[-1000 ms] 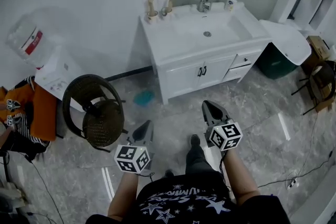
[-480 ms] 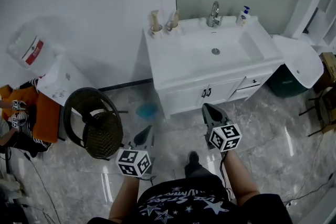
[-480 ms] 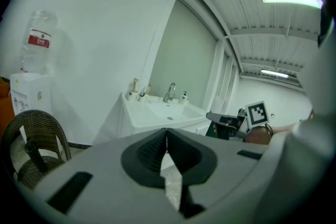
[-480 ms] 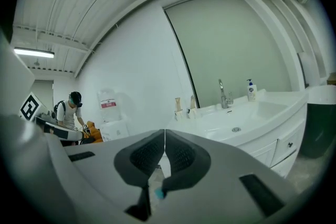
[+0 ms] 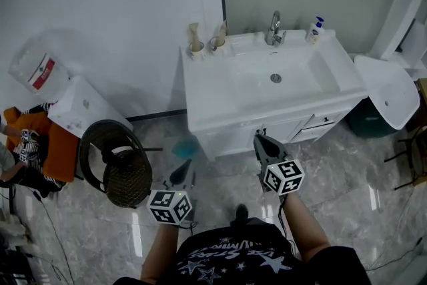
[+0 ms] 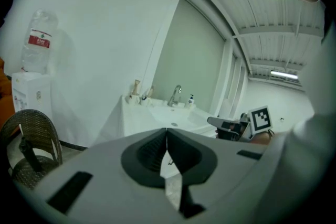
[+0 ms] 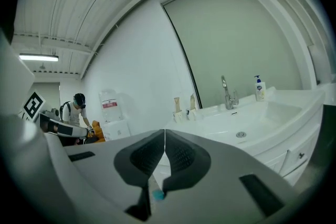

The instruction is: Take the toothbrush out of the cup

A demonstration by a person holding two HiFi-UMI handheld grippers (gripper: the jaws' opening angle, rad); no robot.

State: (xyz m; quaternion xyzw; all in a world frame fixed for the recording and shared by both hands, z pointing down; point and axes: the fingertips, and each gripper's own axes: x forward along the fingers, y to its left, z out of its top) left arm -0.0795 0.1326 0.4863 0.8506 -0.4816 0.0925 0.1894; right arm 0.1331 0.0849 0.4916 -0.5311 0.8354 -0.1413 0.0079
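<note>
White vanity counter (image 5: 227,100) carries two cups (image 5: 195,48) at its back left corner, near the wall and left of the faucet (image 5: 274,29). Each cup holds an upright item; which one is the toothbrush cannot be told. The left gripper (image 5: 181,172) and right gripper (image 5: 259,141) hang over the floor (image 5: 347,170) before the vanity, well apart from the cups. Both pairs of jaws are closed together, holding nothing

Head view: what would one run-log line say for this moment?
left gripper: jaws shut, empty | right gripper: jaws shut, empty | cups: on vanity back corner, untouched
</note>
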